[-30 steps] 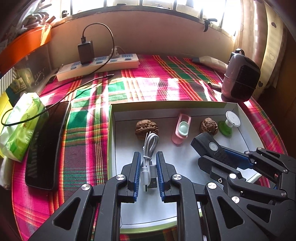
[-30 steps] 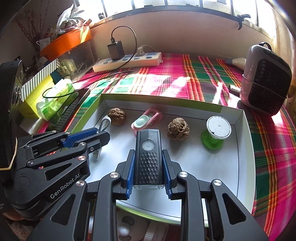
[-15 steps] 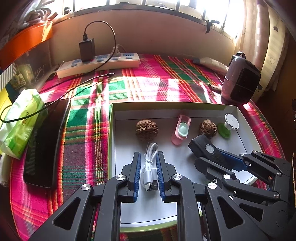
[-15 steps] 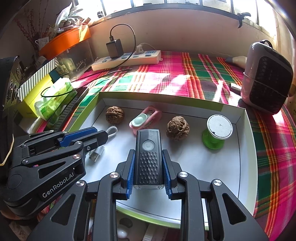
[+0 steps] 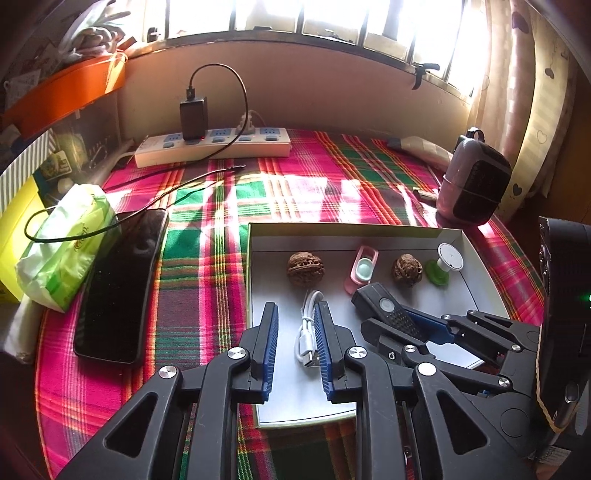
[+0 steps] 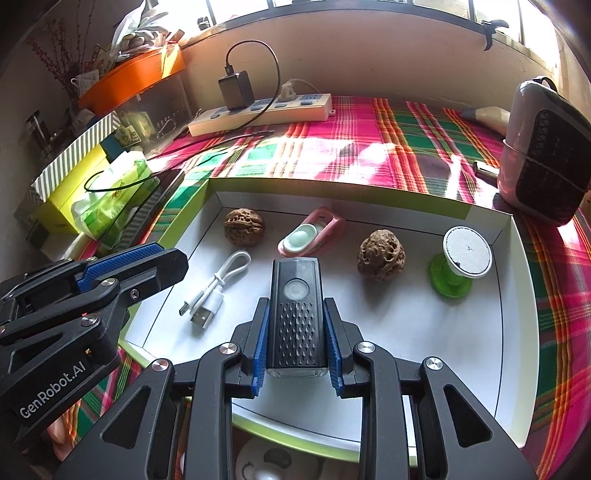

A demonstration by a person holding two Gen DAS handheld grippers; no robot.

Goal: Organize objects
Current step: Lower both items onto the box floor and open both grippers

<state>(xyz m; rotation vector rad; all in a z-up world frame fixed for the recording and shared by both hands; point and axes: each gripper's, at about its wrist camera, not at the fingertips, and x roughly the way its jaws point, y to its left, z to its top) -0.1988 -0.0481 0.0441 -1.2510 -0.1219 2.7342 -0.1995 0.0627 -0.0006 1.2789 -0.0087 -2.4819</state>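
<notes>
A home: plaid tablecloth (image 5: 295, 192), power strip (image 5: 212, 147), heart-print curtain (image 5: 532, 110) by the window (image 5: 258, 14)

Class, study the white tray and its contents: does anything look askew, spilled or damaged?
Nothing looks spilled or damaged. In the white tray, only the pink case lies at a slant, and the white cable lies loosely folded near the left edge.
</notes>
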